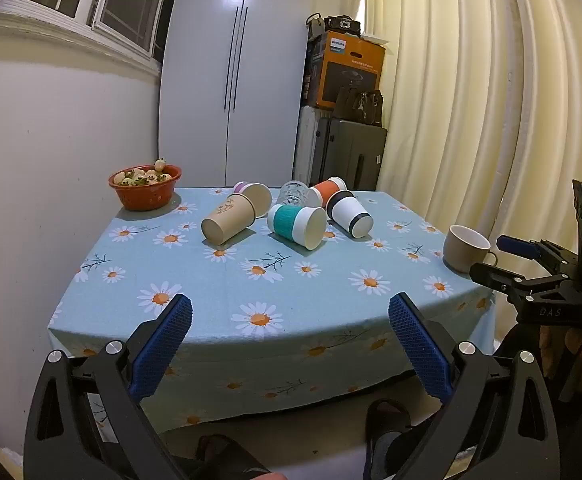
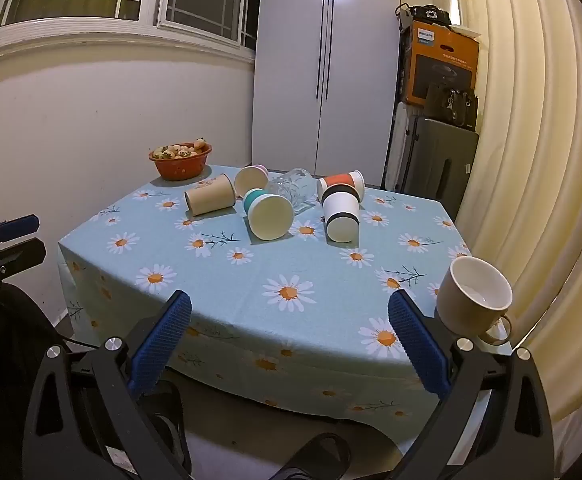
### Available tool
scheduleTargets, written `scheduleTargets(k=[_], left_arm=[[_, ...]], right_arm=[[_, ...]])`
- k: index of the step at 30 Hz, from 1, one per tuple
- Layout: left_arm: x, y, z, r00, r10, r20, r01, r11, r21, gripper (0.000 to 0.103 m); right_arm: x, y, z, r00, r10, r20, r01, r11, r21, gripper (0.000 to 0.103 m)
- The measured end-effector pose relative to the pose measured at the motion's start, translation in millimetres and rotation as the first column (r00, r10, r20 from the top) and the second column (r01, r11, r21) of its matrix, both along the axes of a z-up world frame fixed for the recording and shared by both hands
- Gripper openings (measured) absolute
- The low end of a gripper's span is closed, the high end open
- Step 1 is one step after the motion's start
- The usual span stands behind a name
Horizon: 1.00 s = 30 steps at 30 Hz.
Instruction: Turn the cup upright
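Several cups lie on their sides at the far middle of the daisy tablecloth (image 1: 291,280): a brown paper cup (image 1: 227,220), a pink-banded cup (image 1: 253,194), a teal-banded cup (image 1: 297,226), a clear glass (image 1: 292,193), an orange-banded cup (image 1: 327,190) and a black-banded cup (image 1: 350,214). They also show in the right wrist view: brown (image 2: 210,200), teal (image 2: 269,214), glass (image 2: 293,190), orange (image 2: 341,182), black-banded (image 2: 342,218). A beige mug (image 2: 473,300) stands upright at the right edge. My left gripper (image 1: 291,320) and right gripper (image 2: 290,318) are open and empty, before the table's front edge.
A red bowl of fruit (image 1: 145,186) stands at the back left corner by the wall. Behind the table are a grey cabinet (image 1: 235,80), a suitcase and stacked boxes (image 1: 343,72). A curtain (image 1: 471,100) hangs along the right side.
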State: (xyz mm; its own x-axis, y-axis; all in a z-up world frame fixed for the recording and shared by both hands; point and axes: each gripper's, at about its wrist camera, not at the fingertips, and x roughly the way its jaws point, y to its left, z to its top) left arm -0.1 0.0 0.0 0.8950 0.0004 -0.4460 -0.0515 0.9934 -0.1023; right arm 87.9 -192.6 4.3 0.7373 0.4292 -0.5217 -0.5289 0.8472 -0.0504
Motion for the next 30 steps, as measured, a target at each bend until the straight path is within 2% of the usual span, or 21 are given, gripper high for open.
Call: scheduleTargets(k=[30], left_arm=[[0.1,-0.2,0.0,1.0,0.0,-0.003,0.0,1.0,0.003,0.096]], right_arm=[[0.6,-0.4,-0.1,1.0,0.0,0.0,0.0,1.0,0.005,0.098]])
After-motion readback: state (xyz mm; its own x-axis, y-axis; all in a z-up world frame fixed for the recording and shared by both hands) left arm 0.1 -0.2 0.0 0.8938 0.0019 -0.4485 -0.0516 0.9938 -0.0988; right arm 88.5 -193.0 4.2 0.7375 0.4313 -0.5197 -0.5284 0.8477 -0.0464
